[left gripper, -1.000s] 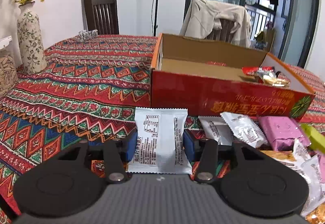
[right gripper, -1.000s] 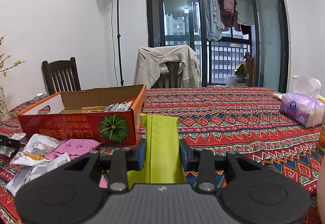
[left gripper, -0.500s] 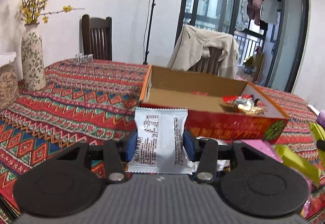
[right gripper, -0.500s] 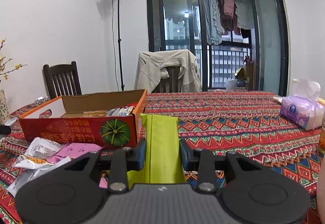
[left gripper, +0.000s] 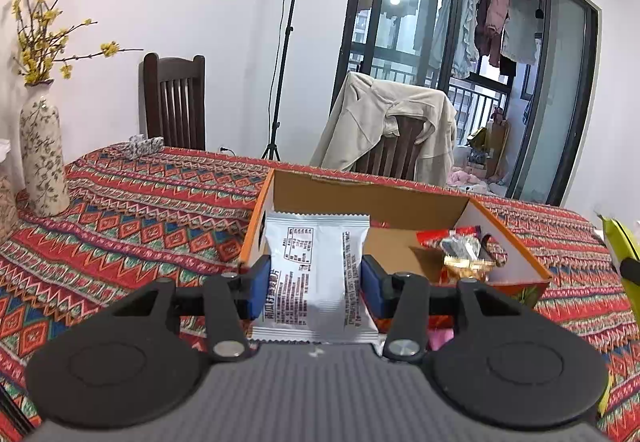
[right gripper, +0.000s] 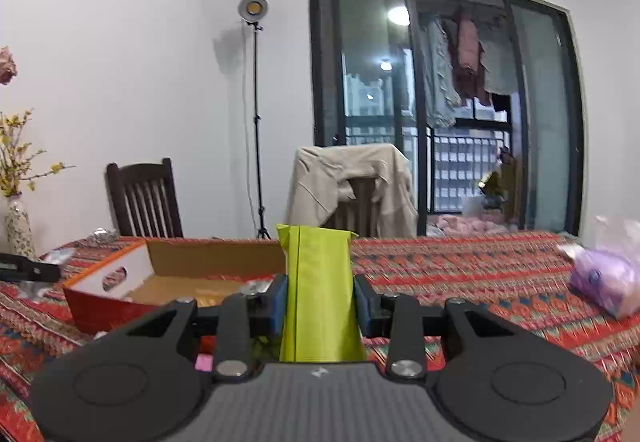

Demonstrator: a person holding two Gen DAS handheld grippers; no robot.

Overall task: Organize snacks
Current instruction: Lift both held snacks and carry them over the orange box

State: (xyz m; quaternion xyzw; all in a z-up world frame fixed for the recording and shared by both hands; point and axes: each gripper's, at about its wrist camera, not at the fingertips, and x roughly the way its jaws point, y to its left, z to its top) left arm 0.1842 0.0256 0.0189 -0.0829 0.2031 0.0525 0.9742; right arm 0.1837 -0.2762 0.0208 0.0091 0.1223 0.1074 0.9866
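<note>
My left gripper (left gripper: 316, 284) is shut on a white snack packet (left gripper: 316, 274) with black print, held upright in front of the near left end of the open red cardboard box (left gripper: 516, 242). Several wrapped snacks (left gripper: 460, 248) lie in the box's right end. My right gripper (right gripper: 320, 306) is shut on a lime-green snack packet (right gripper: 318, 290), lifted above the table to the right of the same box (right gripper: 100, 306). The green packet (left gripper: 618, 238) also shows at the right edge of the left wrist view. The tip of the left gripper (right gripper: 28, 268) shows at the far left of the right wrist view.
A patterned red tablecloth (left gripper: 140, 209) covers the table. A flowered vase (left gripper: 42, 157) stands at the left edge. A purple tissue pack (right gripper: 608, 278) lies at the right. Two chairs (left gripper: 174, 105) stand behind the table, one draped with a beige jacket (left gripper: 384, 129).
Both grippers have risen with their packets. The box now sits lower in both views, its inside shows more, and the loose snacks in front of it have dropped out of sight.
</note>
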